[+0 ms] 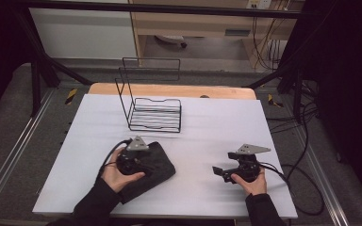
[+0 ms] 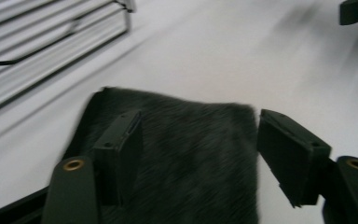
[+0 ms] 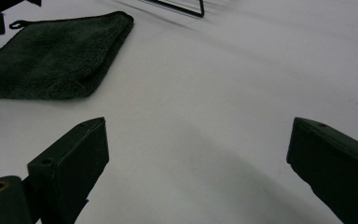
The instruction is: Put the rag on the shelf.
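A dark folded cloth (image 1: 159, 165) lies on the white table (image 1: 217, 122) at the front left. My left gripper (image 1: 143, 162) hovers just over it, held in a hand. In the left gripper view the cloth (image 2: 191, 158) spreads under and between the jaws of that gripper (image 2: 198, 121), which stand wide apart, open, gripping nothing. My right gripper (image 1: 219, 172) rests low at the front right, pointing left, open over bare table (image 3: 196, 126). From the right gripper view the cloth (image 3: 51, 56) lies flat at the upper left.
A black wire rack (image 1: 153, 113) with a tall back frame stands mid-table behind the cloth; its bars (image 2: 51, 42) show close at the left gripper view's upper left. Cables trail off both grippers. The table's wooden back edge (image 1: 169, 89) lies beyond the rack.
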The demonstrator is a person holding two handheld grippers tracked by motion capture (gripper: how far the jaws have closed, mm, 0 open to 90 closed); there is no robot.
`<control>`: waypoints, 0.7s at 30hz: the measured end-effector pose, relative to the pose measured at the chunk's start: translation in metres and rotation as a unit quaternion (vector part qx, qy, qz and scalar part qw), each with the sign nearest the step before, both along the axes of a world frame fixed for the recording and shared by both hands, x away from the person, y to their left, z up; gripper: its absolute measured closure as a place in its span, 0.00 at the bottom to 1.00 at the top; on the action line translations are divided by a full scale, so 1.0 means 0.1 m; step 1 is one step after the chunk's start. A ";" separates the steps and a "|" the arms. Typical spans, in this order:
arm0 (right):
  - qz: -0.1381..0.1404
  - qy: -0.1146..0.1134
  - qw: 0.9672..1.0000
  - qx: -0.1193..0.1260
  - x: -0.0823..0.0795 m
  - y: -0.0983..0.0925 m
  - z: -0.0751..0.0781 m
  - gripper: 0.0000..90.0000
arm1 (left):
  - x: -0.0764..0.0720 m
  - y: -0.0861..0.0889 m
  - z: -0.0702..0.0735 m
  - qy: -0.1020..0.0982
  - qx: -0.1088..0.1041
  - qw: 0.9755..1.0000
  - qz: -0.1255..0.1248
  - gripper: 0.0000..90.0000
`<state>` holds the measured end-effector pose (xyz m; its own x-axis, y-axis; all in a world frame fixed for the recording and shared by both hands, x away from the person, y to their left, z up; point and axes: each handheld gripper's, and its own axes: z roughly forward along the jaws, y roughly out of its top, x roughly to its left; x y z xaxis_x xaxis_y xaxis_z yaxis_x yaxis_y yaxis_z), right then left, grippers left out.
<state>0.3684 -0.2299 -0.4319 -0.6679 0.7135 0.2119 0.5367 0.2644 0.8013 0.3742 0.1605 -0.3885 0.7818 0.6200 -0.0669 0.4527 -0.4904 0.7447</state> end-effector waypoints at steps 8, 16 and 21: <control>0.002 -0.004 1.000 0.002 -0.04 0.31 0.06 0.15 | 0.10 0.76 -0.06 0.013 0.006 0.997 0.073 0.35; 0.025 0.001 1.000 -0.013 -0.07 0.86 0.07 0.20 | 0.13 1.18 -0.35 0.054 0.012 0.993 0.105 0.49; 0.038 0.011 0.999 -0.015 -0.07 1.18 0.02 0.31 | 0.17 1.23 -0.46 0.068 0.026 0.993 0.093 0.54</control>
